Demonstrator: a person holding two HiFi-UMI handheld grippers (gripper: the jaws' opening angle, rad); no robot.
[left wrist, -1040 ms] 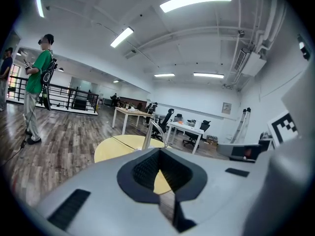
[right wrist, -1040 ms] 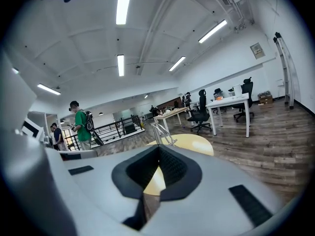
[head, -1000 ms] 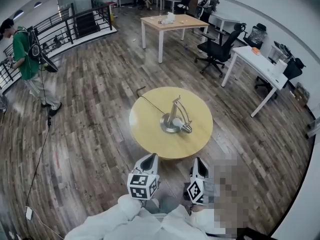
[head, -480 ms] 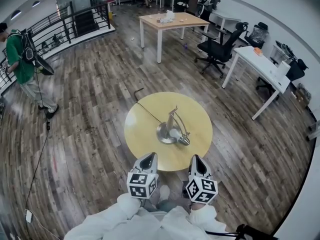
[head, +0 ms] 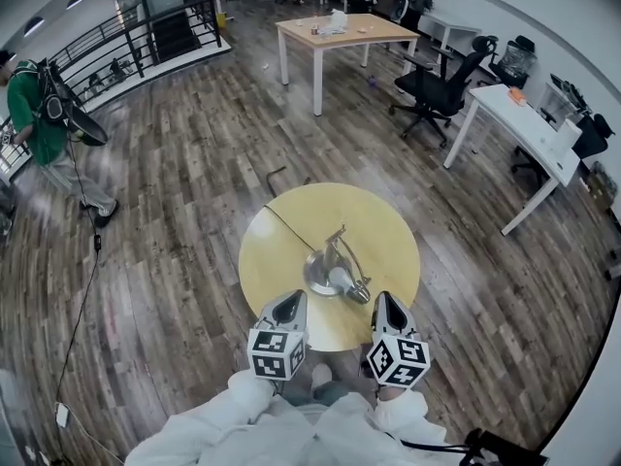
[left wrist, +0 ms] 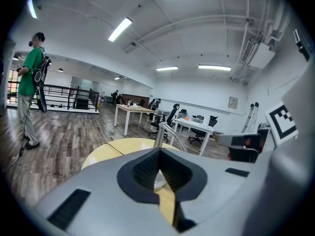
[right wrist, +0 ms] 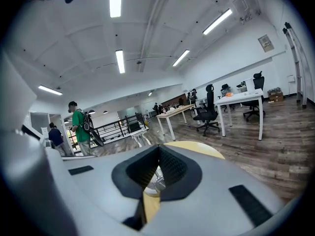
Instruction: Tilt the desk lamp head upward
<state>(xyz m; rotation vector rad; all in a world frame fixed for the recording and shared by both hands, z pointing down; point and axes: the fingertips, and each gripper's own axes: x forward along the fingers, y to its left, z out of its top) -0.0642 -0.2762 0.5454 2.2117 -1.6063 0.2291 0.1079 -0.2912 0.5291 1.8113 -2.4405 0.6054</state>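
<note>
The left tongs [head: 288, 305] are held shut and empty at the near edge of the round yellow desk [head: 277, 223]. Near its middle the silver desk lamp [head: 336, 268] is stood on a round base, its jointed arm folded and its head bowed low. The right tongs [head: 386, 305] are likewise closed on nothing.

left gripper [left wrist: 159, 150], jaws closed together with nothing between them, seen over its grey body. beyond the tips: round yellow table [left wrist: 108, 150] bearing the desk lamp [left wrist: 159, 134], silver arm rising. far left: person in green [left wrist: 30, 75].
</note>
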